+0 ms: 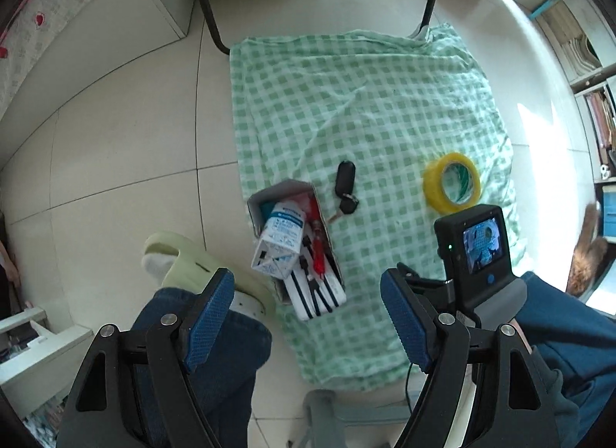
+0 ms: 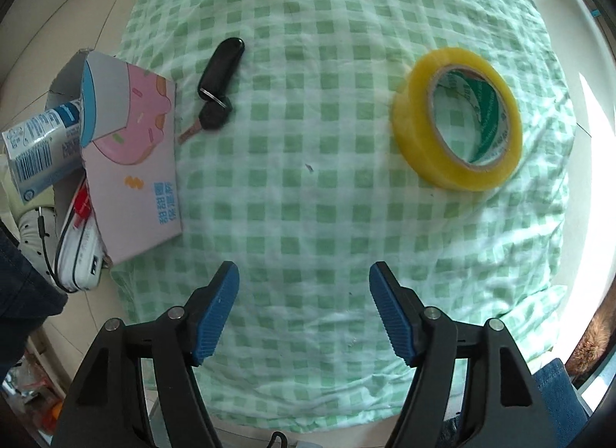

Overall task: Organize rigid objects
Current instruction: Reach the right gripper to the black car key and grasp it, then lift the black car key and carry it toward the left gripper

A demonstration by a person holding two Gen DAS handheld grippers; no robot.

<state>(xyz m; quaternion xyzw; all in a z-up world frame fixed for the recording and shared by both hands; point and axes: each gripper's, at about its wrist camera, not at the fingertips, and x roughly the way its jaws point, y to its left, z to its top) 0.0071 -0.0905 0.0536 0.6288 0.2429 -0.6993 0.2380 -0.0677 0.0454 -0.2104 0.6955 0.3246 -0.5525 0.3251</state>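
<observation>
Left gripper (image 1: 308,305): fingers apart, nothing between them.
Right gripper (image 2: 304,313): fingers apart, empty, above the checked cloth (image 2: 327,217).
Tape roll (image 2: 458,116): right of frame, on cloth.
Car key (image 2: 217,89): upper left, beside the box (image 2: 131,163).

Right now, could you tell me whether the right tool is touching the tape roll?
Apart. The right wrist view shows the right tool open over bare cloth, with checkered fabric between it and the tape roll.
</observation>
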